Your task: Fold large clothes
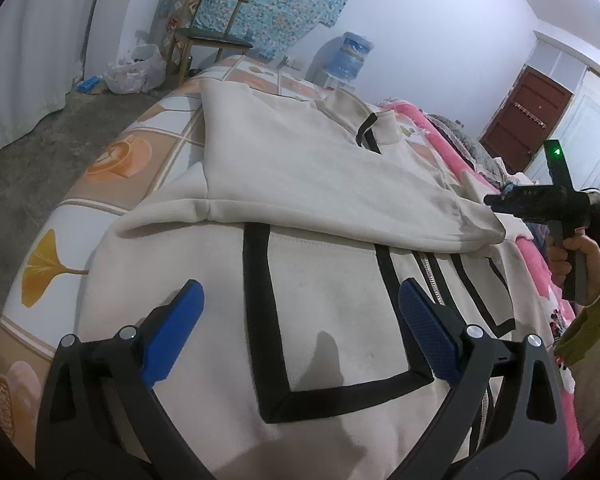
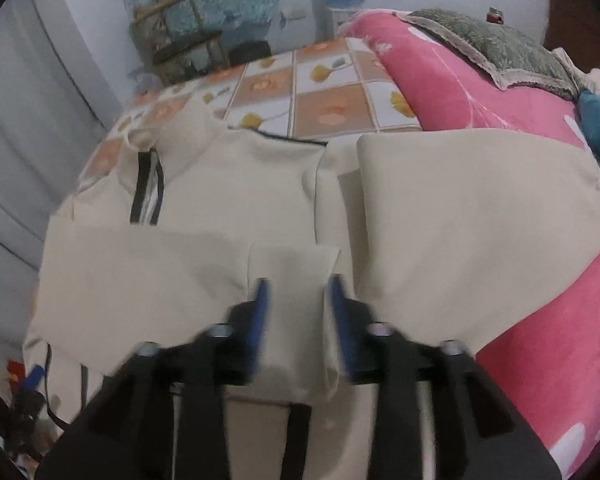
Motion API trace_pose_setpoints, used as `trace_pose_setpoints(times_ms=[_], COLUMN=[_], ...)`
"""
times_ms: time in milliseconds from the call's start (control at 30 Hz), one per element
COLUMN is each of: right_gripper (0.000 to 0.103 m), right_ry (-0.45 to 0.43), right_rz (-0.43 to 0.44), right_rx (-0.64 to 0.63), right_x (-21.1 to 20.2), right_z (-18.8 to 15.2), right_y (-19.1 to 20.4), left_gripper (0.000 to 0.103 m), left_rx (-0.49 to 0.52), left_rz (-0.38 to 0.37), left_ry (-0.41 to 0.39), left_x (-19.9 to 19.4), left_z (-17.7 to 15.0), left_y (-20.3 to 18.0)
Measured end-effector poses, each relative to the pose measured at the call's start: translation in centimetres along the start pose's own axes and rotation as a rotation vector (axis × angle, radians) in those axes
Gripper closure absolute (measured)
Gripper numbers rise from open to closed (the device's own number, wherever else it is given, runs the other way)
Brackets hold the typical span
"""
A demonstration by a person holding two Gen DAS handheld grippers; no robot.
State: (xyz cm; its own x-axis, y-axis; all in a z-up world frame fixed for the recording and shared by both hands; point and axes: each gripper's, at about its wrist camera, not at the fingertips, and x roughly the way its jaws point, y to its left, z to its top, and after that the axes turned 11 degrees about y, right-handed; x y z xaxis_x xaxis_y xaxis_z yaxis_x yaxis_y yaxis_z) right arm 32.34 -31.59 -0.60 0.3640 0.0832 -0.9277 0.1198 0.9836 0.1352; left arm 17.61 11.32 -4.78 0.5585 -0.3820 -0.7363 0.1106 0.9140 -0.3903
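Left gripper [image 1: 300, 312]: jaws wide, empty, hovering over the jacket's [image 1: 320, 340] hem end near the bed's [image 1: 112, 160] near edge. Jacket's long axis runs away toward the collar; one sleeve [image 1: 320, 176] is folded across the chest. Right gripper [image 2: 298, 304]: jaws part open astride the sleeve cuff [image 2: 292, 264], pads not pressing. Right is nearer the cuff.

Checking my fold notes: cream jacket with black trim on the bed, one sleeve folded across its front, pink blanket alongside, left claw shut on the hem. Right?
Not quite: the left claw is open above the jacket, gripping nothing, as the left wrist view shows. The sleeve, bed and blanket are right.
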Motion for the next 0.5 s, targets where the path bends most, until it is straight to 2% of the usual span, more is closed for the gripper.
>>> trace_pose_setpoints(times_ms=[100, 200, 267, 300, 400, 500], right_gripper=[0.056, 0.056, 0.079, 0.098, 0.099, 0.099], right_ry=[0.044, 0.112, 0.118, 0.113, 0.035, -0.121], right_rz=[-0.039, -0.031, -0.051, -0.057, -0.069, -0.048], right_rx=[-0.043, -0.059, -0.098, -0.118, -0.148, -0.206], right_x=[1.5, 3.9, 5.0, 5.1, 3.5, -0.5], right_z=[1.2, 1.3, 1.3, 1.3, 1.7, 3.1], right_y=[0.1, 0.6, 1.7, 2.3, 3.8, 5.9], left_gripper=[0.008, 0.008, 0.008, 0.009, 0.009, 0.009], left_rx=[0.001, 0.005, 0.005, 0.003, -0.006, 0.000], left_rz=[0.018, 0.035, 0.036, 0.034, 0.029, 0.042], left_ry=[0.003, 0.005, 0.007, 0.006, -0.001, -0.004], left_x=[0.2, 0.3, 0.4, 0.4, 0.3, 0.4], left_z=[0.1, 0.0, 0.0, 0.0, 0.0, 0.0], left_y=[-0.2, -0.4, -0.4, -0.3, -0.2, -0.3])
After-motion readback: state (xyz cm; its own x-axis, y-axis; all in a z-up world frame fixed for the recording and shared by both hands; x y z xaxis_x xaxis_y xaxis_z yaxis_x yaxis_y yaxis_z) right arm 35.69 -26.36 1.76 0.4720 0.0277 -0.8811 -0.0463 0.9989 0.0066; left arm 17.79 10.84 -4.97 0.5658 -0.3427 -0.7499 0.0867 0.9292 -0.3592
